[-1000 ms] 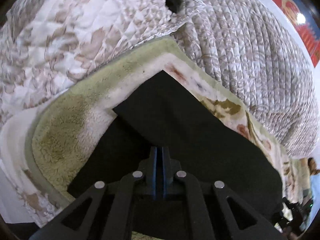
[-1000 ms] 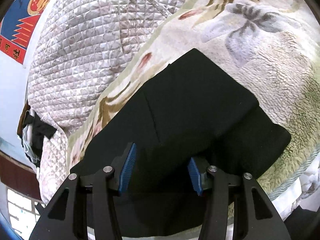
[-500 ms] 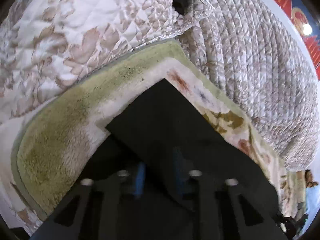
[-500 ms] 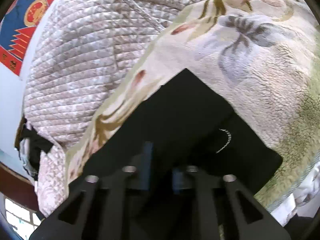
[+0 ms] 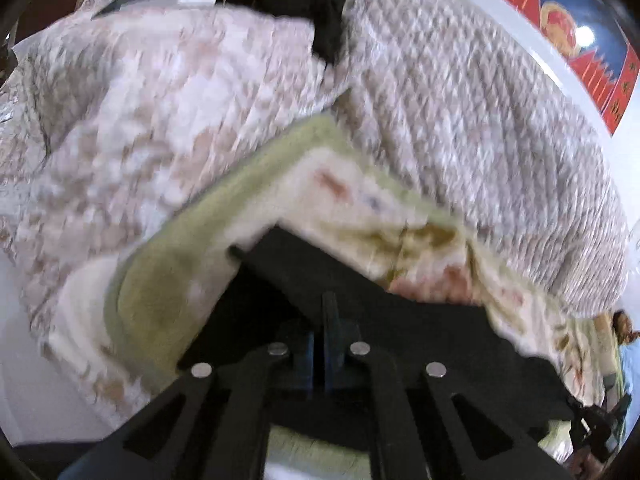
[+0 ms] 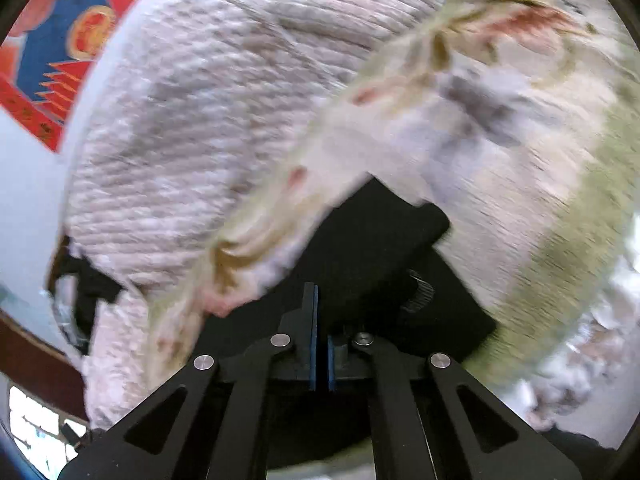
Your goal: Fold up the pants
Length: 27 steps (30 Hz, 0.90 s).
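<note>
In both wrist views the jaws are sitting pressed nearly together, each pair pinching a thin layer of black fabric: the left gripper [image 5: 320, 354] is biting the near edge of the pants [image 5: 360, 304], and the right gripper [image 6: 320, 354] is doing the same on its own stretch of that edge, where a fold of cloth is standing up between the blue pads [image 6: 312, 356]. Gripping one edge at two points is, I judge, meant to keep that edge straight and taut so the near part can be carried over the far part as one flat panel rather than bunching. The pants are lying already partly folded, a dark block with a squared far corner, on the fleece blanket [image 5: 168, 288] with its green border and flower print; a small piece of pale stitching or a zip is showing near the right jaws, too blurred to name. Beyond the blanket, the quilted bedding [image 5: 480, 128] is piling up against the wall, where a red and blue wall hanging [image 6: 60, 64] is showing. Both grippers are pointing forward and downward over the bed, the left one angling more steeply, and the heavy smear across both pictures is suggesting the hands are in motion with the fabric.
</note>
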Motion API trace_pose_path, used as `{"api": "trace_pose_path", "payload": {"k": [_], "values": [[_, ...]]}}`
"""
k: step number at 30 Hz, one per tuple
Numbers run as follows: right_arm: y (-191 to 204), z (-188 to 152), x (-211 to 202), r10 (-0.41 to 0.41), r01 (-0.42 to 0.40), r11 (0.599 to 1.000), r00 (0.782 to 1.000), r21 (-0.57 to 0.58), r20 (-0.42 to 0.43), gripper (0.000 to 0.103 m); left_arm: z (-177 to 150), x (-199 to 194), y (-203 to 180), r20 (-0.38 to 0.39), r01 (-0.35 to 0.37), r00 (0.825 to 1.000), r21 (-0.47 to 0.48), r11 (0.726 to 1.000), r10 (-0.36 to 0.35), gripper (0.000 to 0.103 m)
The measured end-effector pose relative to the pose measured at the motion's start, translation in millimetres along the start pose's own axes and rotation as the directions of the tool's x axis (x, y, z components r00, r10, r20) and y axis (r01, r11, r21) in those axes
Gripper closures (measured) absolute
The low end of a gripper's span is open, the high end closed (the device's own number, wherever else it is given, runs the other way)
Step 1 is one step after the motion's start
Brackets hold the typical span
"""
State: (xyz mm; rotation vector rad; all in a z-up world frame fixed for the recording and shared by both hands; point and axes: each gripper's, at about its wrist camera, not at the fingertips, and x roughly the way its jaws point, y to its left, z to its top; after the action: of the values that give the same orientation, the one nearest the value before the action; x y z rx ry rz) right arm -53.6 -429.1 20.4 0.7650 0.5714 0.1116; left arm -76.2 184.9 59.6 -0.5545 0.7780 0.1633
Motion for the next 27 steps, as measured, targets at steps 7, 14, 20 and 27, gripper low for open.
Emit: {"api": "trace_pose_path", "payload": {"k": [7, 14, 20, 27], "values": [[-14.1, -15.1, 16.4, -0.098, 0.102, 0.994, 0.991, 0.044, -0.096, 0.101, -25.4, 25.3, 22.2, -0.141, -0.050, 0.989, -0.061, 0.997, 0.040, 0.099], [-23.1, -19.6, 14.3, -0.132, 0.138, 0.988, 0.988, 0.063, -0.085, 0.095, -26.5, 22.5, 16.7, -0.148, -0.076, 0.987, -0.029, 0.997, 0.071, 0.098], [-4.7, -5.6, -32.5, -0.274, 0.279, 0.960, 0.948, -0.010, 0.160, 0.075, -5.8, -10.3, 18.0, -0.003, -0.229, 0.973, -0.013, 0.973, 0.229, 0.093], [61.8, 6.5, 26.9, -0.246, 0.253, 0.872, 0.967, -0.420, 0.073, 0.074, 15.9, 14.5, -38.6, -0.057, -0.059, 0.996, 0.102, 0.993, 0.065, 0.081]]}}
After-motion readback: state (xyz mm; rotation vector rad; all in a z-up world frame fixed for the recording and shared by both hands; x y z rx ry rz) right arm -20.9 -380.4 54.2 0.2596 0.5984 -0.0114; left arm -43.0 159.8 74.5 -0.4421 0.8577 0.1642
